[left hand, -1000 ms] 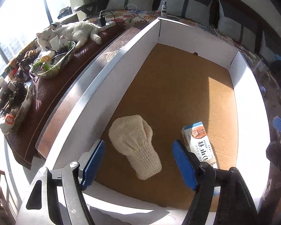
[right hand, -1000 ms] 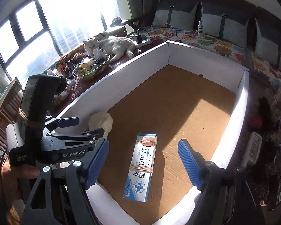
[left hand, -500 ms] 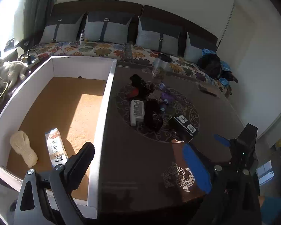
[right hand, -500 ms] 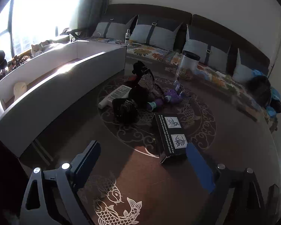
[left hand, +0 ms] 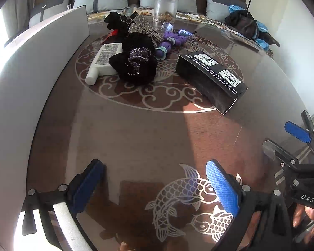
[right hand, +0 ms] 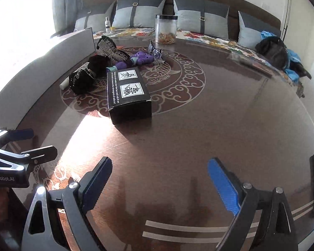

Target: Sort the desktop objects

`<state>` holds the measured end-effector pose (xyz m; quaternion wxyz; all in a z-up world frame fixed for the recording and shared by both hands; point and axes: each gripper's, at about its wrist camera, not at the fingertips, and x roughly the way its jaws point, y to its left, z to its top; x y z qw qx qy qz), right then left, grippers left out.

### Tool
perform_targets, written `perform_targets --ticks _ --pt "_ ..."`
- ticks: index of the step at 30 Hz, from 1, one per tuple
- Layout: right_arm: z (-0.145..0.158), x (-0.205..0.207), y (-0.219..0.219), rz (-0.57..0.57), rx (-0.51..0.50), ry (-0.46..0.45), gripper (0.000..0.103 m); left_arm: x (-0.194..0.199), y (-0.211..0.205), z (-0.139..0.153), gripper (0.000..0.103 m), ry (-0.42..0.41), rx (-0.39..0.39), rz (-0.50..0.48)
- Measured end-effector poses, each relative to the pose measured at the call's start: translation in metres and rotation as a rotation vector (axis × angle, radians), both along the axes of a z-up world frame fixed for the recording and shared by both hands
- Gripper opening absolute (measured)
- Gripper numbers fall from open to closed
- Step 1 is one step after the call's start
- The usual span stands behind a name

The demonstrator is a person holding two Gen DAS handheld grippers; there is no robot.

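Two pairs of tongs hung over the near, bare part of the counter [right hand: 198, 125], both with fingers spread apart and nothing between them: your left tongs [left hand: 155, 186] and your right tongs [right hand: 159, 179]. The things left to sort lay well ahead, clustered on the round medallion pattern beside the white wall of the sorting box [left hand: 41, 62]. Nearest you was the black carton [right hand: 128, 92], lying flat on a long side, clear of the pile on its near end. It looked stiff and probably light; a grip across its narrow width, near mid-length, would likely have held it level, though its smooth printed faces could slip. Left of it sat the black beaded pouch [left hand: 137, 62], soft and likely to sag, so you would have pinched a gathered fold at its top. The white tube [left hand: 103, 59] lay partly under the pouch; its rounded, slick body favoured a grip across the flat middle. The purple toy [left hand: 171, 41] lay behind, touching the glittery fabric [left hand: 143, 28]. Clear glasses [right hand: 155, 52] and the lidded jar [right hand: 166, 29] stood farthest back; both appeared fragile and called for a gentle squeeze.
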<state>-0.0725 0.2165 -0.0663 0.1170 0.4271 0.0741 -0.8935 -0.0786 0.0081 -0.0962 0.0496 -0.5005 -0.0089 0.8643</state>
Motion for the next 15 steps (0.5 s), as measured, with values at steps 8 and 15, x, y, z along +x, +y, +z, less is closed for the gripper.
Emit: perform_targets --ticks 8,15 --pt "-0.011 -0.010 0.009 -0.044 -0.015 -0.030 0.093 -0.042 0.013 -0.004 0.103 0.057 -0.055 -0.045" --pt "-0.021 -0.020 0.017 -0.077 -0.022 -0.058 0.093 -0.058 0.014 -0.005 0.103 0.105 -0.047 -0.043"
